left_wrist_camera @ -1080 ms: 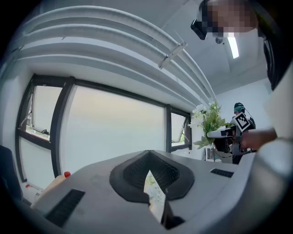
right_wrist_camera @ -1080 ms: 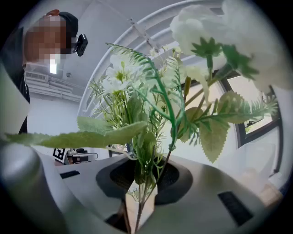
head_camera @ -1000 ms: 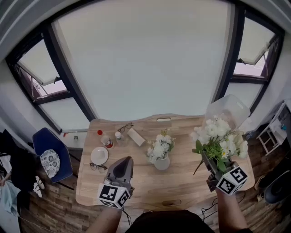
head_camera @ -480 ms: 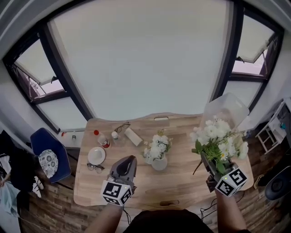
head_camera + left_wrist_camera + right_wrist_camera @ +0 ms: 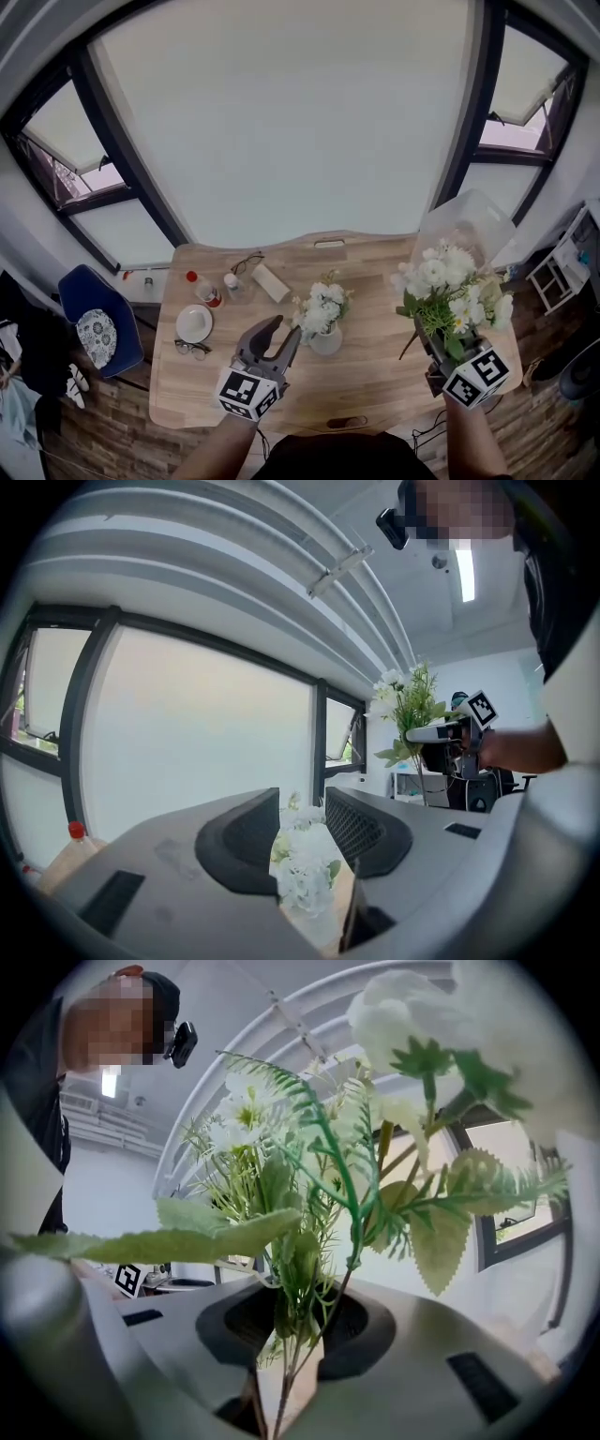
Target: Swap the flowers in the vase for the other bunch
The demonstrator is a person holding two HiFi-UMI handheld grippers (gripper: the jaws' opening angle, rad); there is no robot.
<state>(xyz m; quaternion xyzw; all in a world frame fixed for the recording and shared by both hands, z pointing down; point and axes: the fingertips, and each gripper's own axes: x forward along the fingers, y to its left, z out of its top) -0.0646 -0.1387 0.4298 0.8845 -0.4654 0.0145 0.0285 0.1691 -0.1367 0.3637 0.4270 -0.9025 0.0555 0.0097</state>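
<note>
A small white vase stands mid-table with a bunch of white flowers in it. My left gripper sits just left of the vase; its jaws have just been opening and nothing is pressed between them. In the left gripper view the vase flowers show ahead through the gap. My right gripper is shut on the stems of the other bunch, white blooms with green leaves, held up over the table's right end. Those stems run between its jaws in the right gripper view.
The wooden table also carries a white plate, glasses, a second pair of glasses, a red-capped bottle, a small white-capped bottle and a beige block. A clear plastic bin stands at the far right corner. A blue chair is left.
My left gripper has moved right and forward toward the vase, and its jaws have gone from shut to open. The right gripper with its bunch has stayed put.
</note>
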